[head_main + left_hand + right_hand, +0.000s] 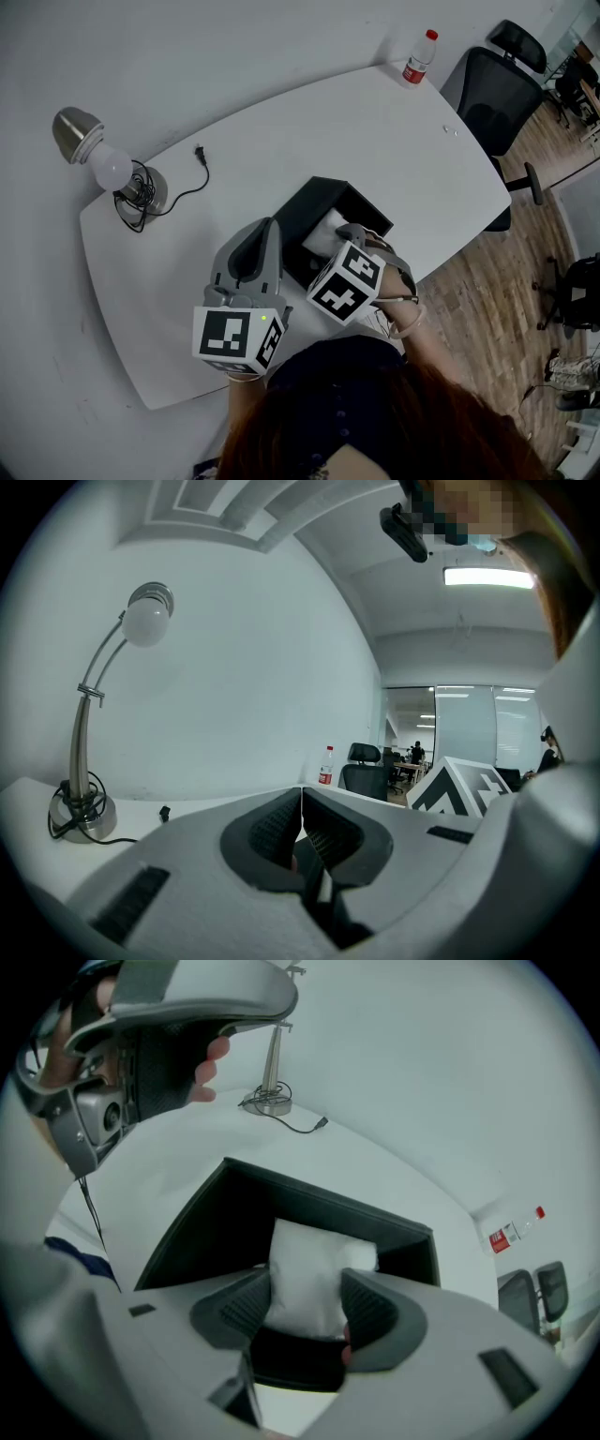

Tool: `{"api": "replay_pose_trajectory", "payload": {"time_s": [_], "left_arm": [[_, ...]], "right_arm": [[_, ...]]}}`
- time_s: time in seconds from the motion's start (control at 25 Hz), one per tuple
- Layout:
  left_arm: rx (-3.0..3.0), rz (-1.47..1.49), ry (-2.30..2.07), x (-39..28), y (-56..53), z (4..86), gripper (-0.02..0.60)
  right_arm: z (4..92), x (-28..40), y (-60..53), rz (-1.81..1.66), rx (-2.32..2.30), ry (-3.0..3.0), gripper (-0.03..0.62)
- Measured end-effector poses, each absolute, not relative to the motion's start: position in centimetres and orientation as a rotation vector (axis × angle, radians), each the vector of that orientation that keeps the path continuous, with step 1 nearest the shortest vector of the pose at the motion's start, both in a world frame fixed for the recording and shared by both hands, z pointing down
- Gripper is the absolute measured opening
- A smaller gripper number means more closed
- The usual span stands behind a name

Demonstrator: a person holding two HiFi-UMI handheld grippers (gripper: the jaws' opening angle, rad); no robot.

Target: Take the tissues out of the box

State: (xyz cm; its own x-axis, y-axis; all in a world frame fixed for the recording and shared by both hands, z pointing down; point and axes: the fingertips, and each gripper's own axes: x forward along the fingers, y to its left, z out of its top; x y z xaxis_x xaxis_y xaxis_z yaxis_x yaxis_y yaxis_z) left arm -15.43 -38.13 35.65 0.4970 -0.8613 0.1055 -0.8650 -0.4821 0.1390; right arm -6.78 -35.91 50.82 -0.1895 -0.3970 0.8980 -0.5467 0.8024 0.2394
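A black open-topped box (319, 199) stands near the front of the white table (394, 141), and a white tissue pack (326, 232) lies inside it. My right gripper (351, 231) reaches steeply down into the box. In the right gripper view the tissue pack (311, 1258) fills the gap between my right gripper's (305, 1299) jaws, and both pads touch its sides. The box's dark walls (211, 1218) surround the pack. My left gripper (270, 227) is held just left of the box, pointing level; its jaws (301, 806) are shut with nothing between them.
A desk lamp (105, 165) with its coiled cable stands at the table's far left, its plug (199, 153) lying loose. A red-capped bottle (419, 58) stands at the far right corner. A black office chair (497, 94) stands beyond the table's right edge on wood flooring.
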Motion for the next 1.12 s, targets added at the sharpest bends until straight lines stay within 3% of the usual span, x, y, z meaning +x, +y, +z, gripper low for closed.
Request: {"api": "replay_pose_trajectory", "payload": {"time_s": [1.12], "left_arm": [[2.552, 0.063, -1.587, -15.7, -32.2, 34.5, 0.025]], "right_arm": [[46.7, -7.0, -34.9, 0.042, 0.877, -2.019, 0.232]]}}
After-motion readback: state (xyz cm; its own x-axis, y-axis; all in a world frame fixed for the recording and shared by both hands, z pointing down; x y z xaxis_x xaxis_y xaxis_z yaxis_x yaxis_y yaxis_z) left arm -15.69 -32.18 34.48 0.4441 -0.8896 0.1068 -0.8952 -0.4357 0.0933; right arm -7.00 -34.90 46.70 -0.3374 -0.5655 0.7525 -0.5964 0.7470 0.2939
